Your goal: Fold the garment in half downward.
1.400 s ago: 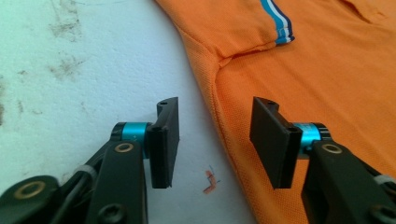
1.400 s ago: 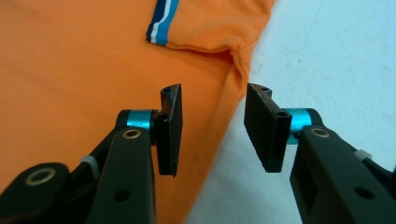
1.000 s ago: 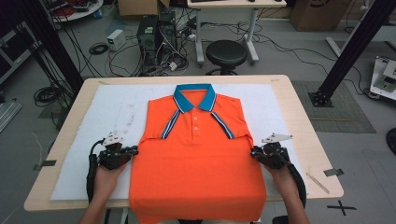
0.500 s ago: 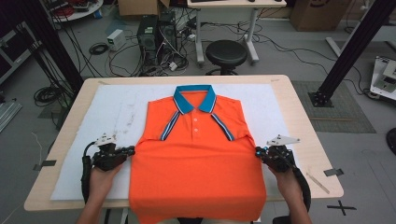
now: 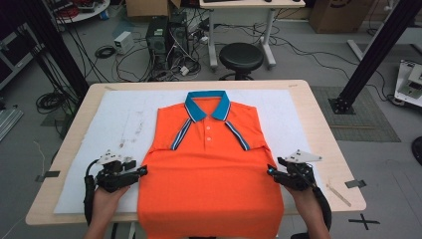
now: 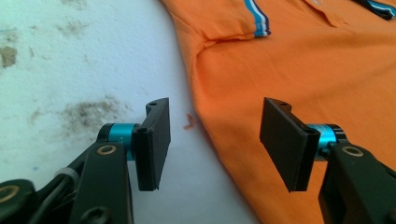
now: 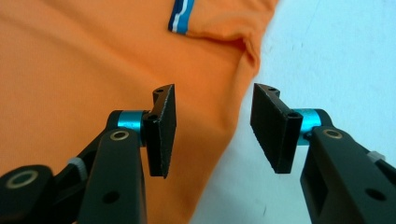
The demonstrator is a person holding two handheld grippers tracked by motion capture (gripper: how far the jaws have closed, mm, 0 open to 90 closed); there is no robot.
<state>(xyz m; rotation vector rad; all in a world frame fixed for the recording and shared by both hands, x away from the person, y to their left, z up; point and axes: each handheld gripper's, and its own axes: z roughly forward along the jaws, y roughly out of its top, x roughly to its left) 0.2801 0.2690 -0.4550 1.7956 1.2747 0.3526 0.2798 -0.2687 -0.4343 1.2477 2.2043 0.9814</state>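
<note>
An orange polo shirt with a blue collar lies flat and face up, its sleeves folded in and its hem hanging over the table's near edge. My left gripper sits at the shirt's left side. Its jaws have just been opening and now stand apart over the shirt's edge, pressing nothing. My right gripper sits at the right side. Its jaws have also just been opening and stand apart above the fabric's edge, gripping nothing.
A white sheet with dirty smudges covers the wooden table. A strip of tape and a stick lie near the table's right front corner. Beyond the table are a stool, cables and frame posts.
Both grippers have drifted slightly outward and toward the near edge along the shirt's sides. The shirt itself lies as before.
</note>
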